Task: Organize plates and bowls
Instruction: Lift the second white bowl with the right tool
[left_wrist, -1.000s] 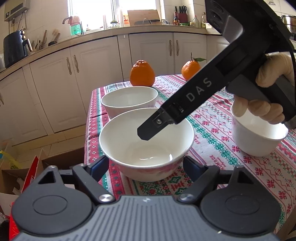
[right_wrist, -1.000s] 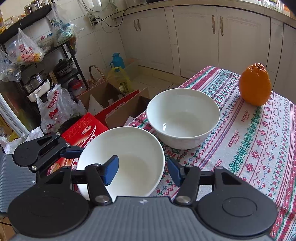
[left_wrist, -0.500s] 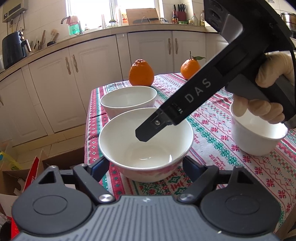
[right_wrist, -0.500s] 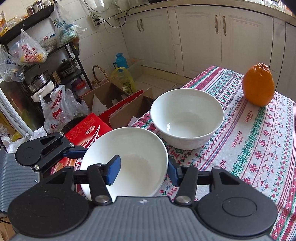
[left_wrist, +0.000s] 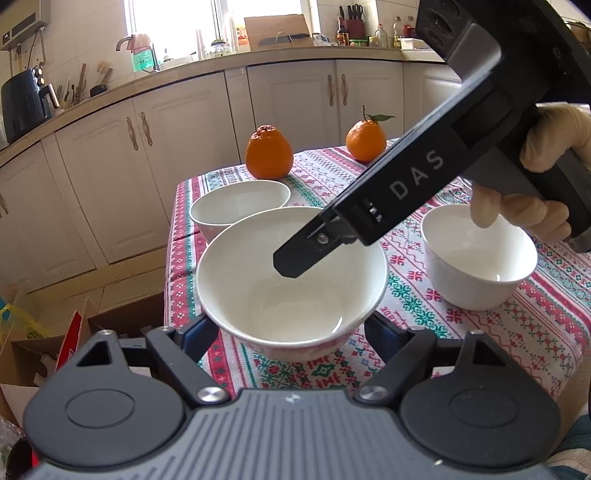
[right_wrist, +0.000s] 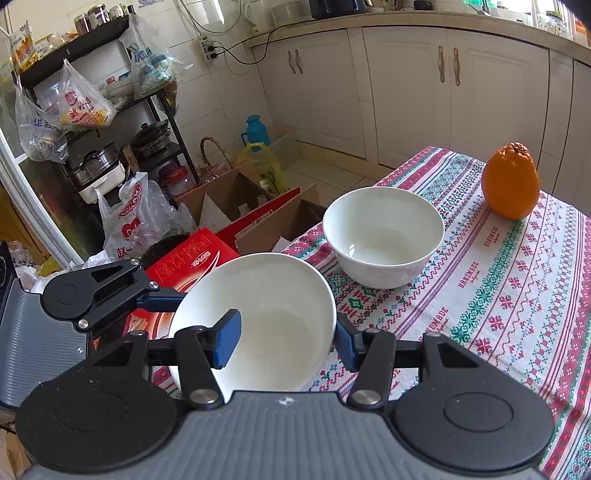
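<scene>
Both grippers clamp one glossy white bowl (left_wrist: 291, 280) above the patterned tablecloth (left_wrist: 517, 332): the left gripper (left_wrist: 291, 332) spans its round sides, the right gripper (right_wrist: 288, 336) pinches its rim.

Both grippers angle downward — right gripper (right_wrist: 284, 341) jaws narrow, left gripper (left_wrist: 291, 332) jaws wider.

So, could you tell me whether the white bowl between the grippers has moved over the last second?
Yes: the white bowl has risen, covering more of the rear bowl.
</scene>
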